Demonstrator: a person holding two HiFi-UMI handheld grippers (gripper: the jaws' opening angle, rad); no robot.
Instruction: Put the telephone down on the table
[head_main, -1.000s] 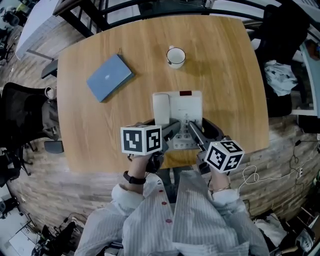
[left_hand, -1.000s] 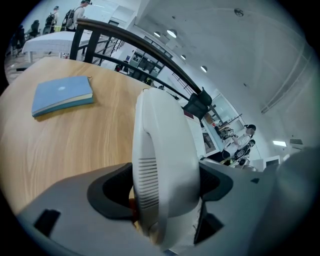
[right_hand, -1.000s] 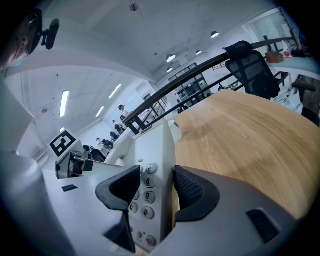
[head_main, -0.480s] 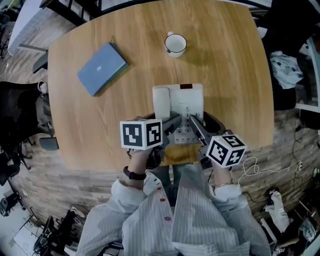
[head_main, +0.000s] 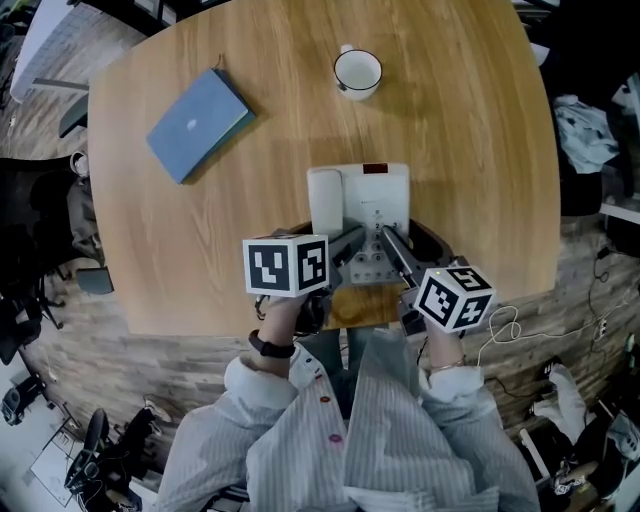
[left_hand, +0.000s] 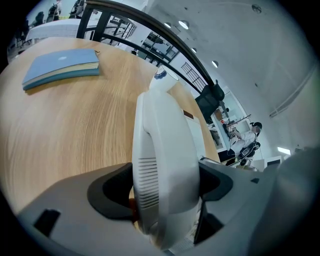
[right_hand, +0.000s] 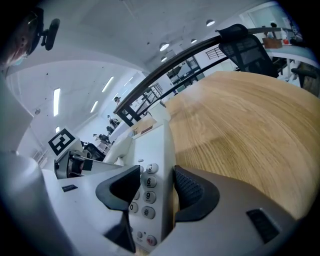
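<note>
Left gripper (left_hand: 165, 187) pinches the telephone (head_main: 375, 200) by its handset (left_hand: 162, 130), right gripper (right_hand: 156, 180) pinches the keypad (right_hand: 144, 196) edge, at table (head_main: 460, 160) 6 o'clock. Set-down step, probably; next: lower level, spread jaws.

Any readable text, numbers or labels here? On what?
"6": key on the telephone.
"9": key below it.
"0": key, same telephone.
"#": key, same telephone.
Top key's digit: blurred.
Telephone's red label: too small to read.
Blue book cover mark: too small to read.
</note>
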